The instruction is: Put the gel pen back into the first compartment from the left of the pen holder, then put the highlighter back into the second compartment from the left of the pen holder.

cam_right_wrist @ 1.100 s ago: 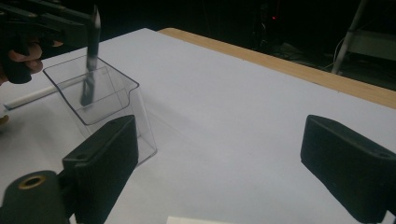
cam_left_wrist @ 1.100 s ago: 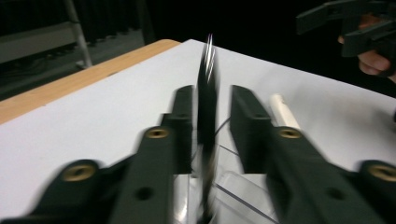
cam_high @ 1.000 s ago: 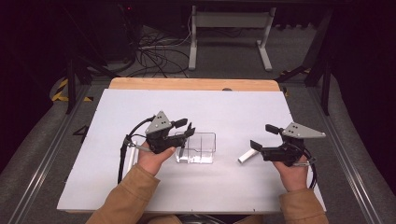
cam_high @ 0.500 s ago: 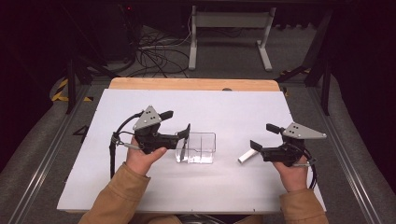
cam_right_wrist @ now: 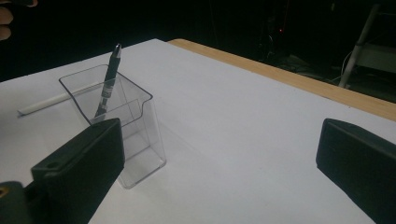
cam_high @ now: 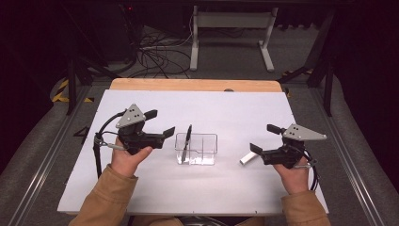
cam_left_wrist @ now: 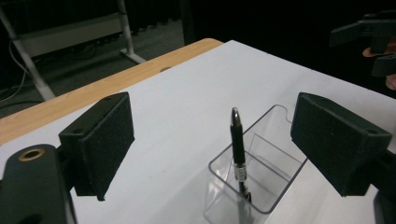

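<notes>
Black pen [cam_high: 187, 137] dropped in clear holder [cam_high: 207, 155]; left gripper [cam_high: 161, 125] fingers just released, empty; right gripper [cam_high: 264, 141] fingers released; approach white pen [cam_high: 247, 158] low, straddle squarely.

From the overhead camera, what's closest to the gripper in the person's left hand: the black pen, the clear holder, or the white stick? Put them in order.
From the left gripper:
1. Black pen, standing in the holder's near end.
2. Clear holder, mid-table; close behind the pen.
3. White stick, lying far across by the right gripper.
</notes>
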